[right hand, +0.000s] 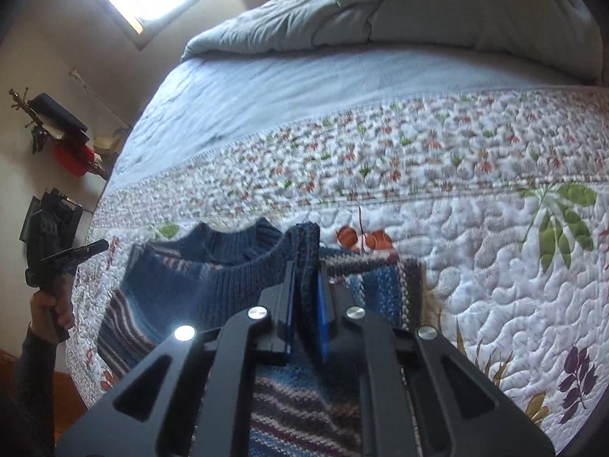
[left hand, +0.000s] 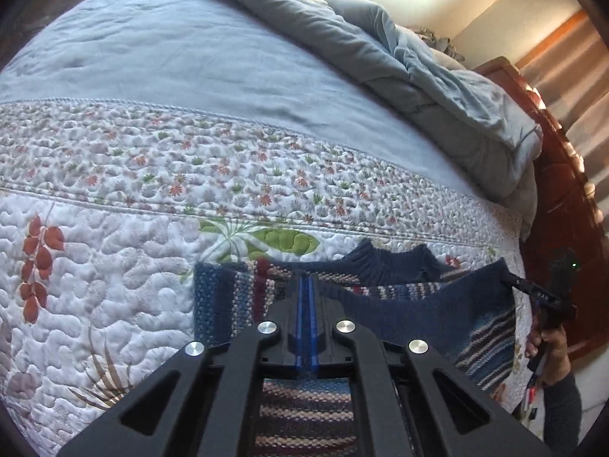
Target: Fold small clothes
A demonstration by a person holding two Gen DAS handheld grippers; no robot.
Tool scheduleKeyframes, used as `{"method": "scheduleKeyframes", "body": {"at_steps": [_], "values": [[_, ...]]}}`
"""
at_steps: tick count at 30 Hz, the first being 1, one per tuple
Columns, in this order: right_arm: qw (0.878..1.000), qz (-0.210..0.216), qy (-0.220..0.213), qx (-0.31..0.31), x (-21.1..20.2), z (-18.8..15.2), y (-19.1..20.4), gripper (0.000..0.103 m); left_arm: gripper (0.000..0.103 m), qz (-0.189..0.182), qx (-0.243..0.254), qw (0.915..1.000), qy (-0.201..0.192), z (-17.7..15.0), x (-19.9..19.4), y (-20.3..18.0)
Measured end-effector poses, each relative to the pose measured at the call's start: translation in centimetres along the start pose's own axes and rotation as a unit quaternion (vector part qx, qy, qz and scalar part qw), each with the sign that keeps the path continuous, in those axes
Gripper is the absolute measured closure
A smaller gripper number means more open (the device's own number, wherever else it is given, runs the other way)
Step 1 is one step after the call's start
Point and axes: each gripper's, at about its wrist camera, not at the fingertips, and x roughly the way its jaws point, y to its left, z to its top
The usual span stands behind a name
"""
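So both claws, left claw and right claw, are clamped on the striped knit sweater at lower centre of frame, on the quilted bed; mid-fold, next carry the pinched edges across evenly.

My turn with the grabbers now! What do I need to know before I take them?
Left gripper: shut on the striped knit sweater, pinching a thin bit of its edge.
Right gripper: shut on the same sweater, with a thick fold of dark blue knit between its fingers.
Where things are: the sweater is at the near edge of the floral quilt, collar facing the rumpled grey duvet. Both held parts are lifted off the quilt.
Done: both ends are gripped and one side looks partly turned over.
Left: probably carry the held edge across, lay it flat, let go, then finish folding.
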Motion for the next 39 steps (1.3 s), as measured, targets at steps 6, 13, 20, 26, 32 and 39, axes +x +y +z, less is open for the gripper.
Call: {"method": "scheduleKeyframes", "body": {"at_steps": [6, 13, 20, 26, 32, 39], "values": [[0.999, 0.012, 0.008, 0.036, 0.0, -1.8, -2.8, 0.093, 0.074, -0.032, -0.019, 0.9963, 0.077, -1.5, 4.1, 1.7], [0.999, 0.016, 0.015, 0.037, 0.7, -1.8, -2.9, 0.093, 0.060, -0.036, -0.018, 0.9950, 0.091, -2.3, 5.8, 2.2], [0.999, 0.015, 0.017, 0.040, 1.0, -1.8, -2.9, 0.090, 0.095, -0.044, 0.027, 0.9971, 0.056, -3.3, 4.0, 0.0], [1.000, 0.003, -0.011, 0.021, -1.5, -1.3, -1.6, 0.093, 0.095, -0.048, 0.035, 0.9964, -0.061, -3.1, -1.3, -1.6], [0.999, -0.002, -0.047, 0.014, -2.4, 1.1, 0.0, 0.094, 0.095, -0.050, 0.040, 0.9923, -0.106, -0.5, -3.4, -2.5], [0.998, -0.044, -0.014, 0.048, 3.4, 2.9, -1.6, 0.094, 0.095, 0.012, -0.009, 0.9987, -0.049, 1.3, 2.9, 0.4]]}}
